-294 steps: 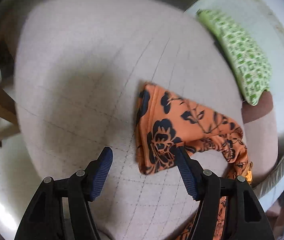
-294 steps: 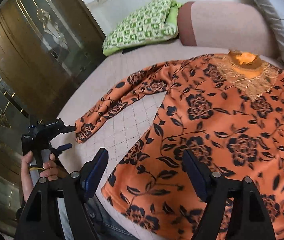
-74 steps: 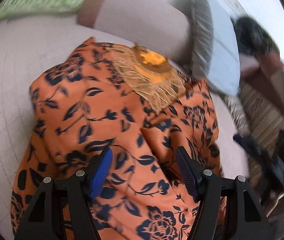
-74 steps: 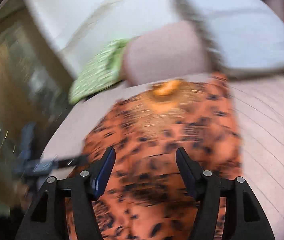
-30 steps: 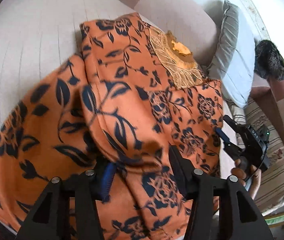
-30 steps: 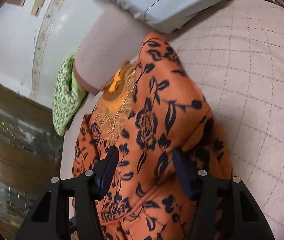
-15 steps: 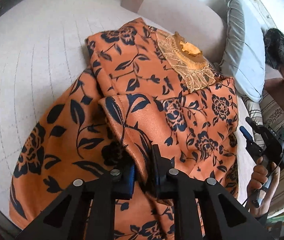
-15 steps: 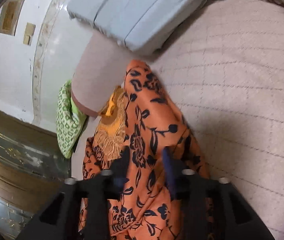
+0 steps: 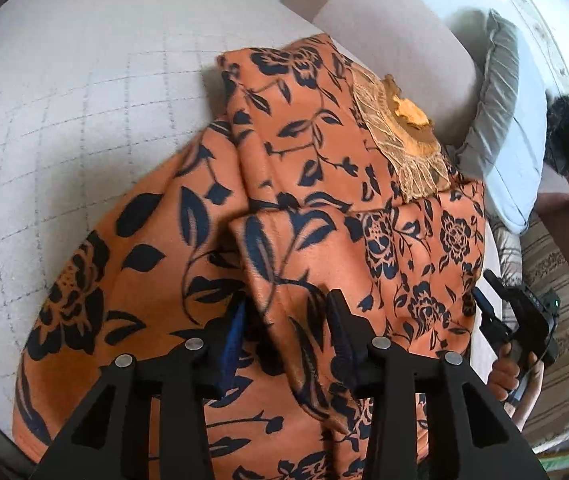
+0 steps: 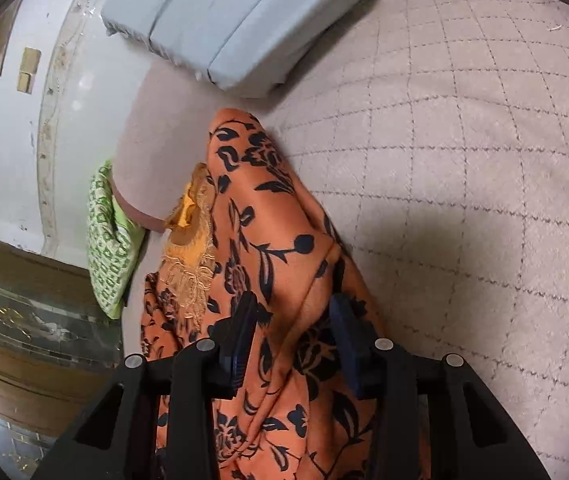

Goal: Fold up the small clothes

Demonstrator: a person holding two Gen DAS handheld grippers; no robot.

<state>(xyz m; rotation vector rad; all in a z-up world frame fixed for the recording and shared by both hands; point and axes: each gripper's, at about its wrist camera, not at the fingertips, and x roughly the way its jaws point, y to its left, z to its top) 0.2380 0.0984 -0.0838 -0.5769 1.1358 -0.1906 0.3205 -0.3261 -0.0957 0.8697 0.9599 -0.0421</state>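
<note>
An orange top with dark blue flowers (image 9: 308, 152) lies on a pale quilted bed (image 9: 64, 120), both sleeves folded in over its body, its gold lace collar (image 9: 400, 140) toward the bolster. My left gripper (image 9: 286, 320) has a fold of the cloth between its fingers, with the jaws part open. In the right wrist view the same top (image 10: 268, 256) bunches up between my right gripper's (image 10: 294, 328) fingers, jaws also part open. The right gripper and its hand show in the left wrist view (image 9: 520, 332) at the top's right edge.
A beige bolster (image 9: 384, 28) and a grey pillow (image 9: 504, 128) lie at the head of the bed. A green patterned cushion (image 10: 108, 240) sits by the bolster. A dark wooden glass door (image 10: 24, 320) stands at the left. A striped seat (image 9: 556, 320) is beside the bed.
Both grippers were shut on folds of the top half a second ago; their jaws have now spread apart. The cloth has slackened and settled between the fingers.
</note>
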